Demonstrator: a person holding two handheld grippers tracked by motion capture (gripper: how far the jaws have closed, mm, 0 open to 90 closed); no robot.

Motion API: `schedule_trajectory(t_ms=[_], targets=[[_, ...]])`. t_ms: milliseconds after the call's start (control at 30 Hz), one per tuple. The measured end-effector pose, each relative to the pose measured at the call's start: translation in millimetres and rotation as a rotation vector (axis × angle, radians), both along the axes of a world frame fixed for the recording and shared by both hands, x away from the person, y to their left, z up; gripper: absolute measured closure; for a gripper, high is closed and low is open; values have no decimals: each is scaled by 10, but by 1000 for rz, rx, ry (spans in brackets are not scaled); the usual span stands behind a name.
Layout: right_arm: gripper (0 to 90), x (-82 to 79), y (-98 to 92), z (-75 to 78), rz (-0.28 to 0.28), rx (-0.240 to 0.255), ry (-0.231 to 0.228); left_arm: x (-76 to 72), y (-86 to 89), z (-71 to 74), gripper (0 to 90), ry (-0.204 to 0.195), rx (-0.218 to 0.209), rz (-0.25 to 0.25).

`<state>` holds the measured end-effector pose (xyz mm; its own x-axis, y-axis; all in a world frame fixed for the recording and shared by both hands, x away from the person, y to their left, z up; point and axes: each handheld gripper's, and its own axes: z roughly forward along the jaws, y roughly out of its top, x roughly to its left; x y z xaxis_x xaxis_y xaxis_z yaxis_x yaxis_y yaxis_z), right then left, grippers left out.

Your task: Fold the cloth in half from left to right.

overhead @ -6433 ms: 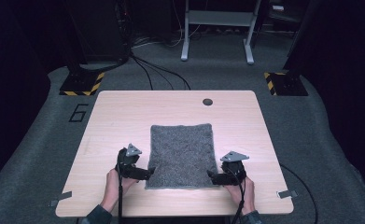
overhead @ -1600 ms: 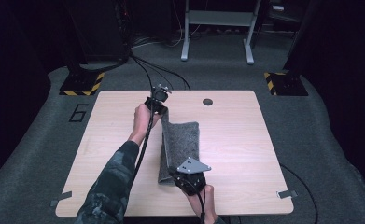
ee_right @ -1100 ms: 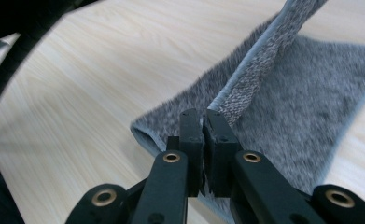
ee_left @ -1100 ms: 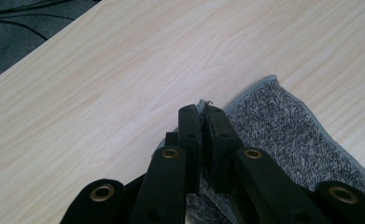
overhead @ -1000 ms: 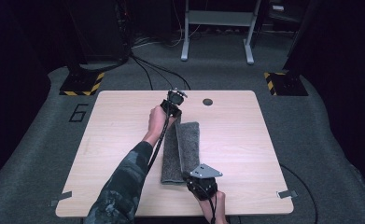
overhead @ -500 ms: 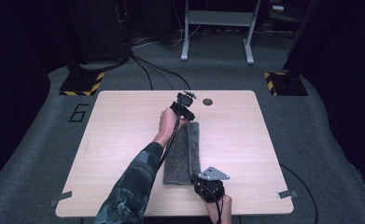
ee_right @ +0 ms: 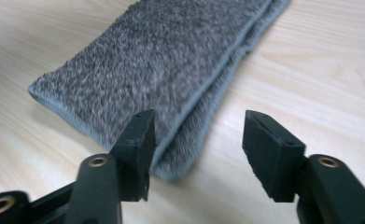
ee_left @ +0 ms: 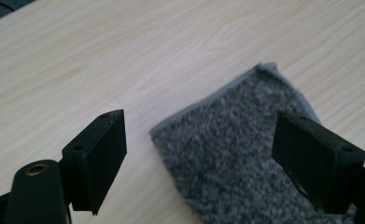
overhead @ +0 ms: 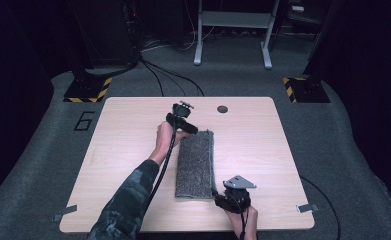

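A grey cloth (overhead: 195, 164) lies folded in half lengthwise near the middle of the worktop (overhead: 123, 140), a narrow strip running away from the person, with its doubled hemmed edges stacked along the strip's right side. The left claw (overhead: 195, 131) sits at the cloth's far end, the arm reaching across the wood to get there; its jaws have just been opening and now stand wide, with the far corner of the cloth (ee_left: 236, 154) lying flat on the wood below and between them, the pads clear of it. The right claw (overhead: 218, 199) is at the cloth's near right corner, low over the wood, and its jaws have just been opening too; in the right gripper view they stand about half open, straddling the near corner where the two layers (ee_right: 171, 79) meet, and neither pad seems to press on the pile. Each claw at one end of the same long edge suggests the pair carried that edge over together and are now letting go so the fold settles square; the edges line up fairly well, with the lower layer peeking out slightly at the near end. A small dark disc (overhead: 222, 108) is set in the worktop beyond the cloth, well apart from it.
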<state>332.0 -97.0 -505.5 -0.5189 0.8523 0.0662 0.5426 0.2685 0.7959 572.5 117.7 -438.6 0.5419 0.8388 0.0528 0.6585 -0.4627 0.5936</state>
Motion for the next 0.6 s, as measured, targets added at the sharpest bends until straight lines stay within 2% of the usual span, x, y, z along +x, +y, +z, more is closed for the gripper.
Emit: schedule_trajectory(t_ms=[133, 200, 400, 500, 600], targets=[[402, 188, 147, -4, 31, -71, 20, -49, 162, -133, 179, 25, -1, 16], [405, 259, 193, -38, 17, -100, 46, -51, 197, -196, 190, 32, 19, 24], [405, 310, 170, -94, -11, -164, 71, 8, 243, -399, 195, 55, 41, 57], [413, 310, 152, -100, -37, -173, 69, 27, 222, -481, 194, 61, 46, 63], [411, 329, 117, -95, -41, -173, 78, 34, 197, -553, 192, 58, 59, 66]])
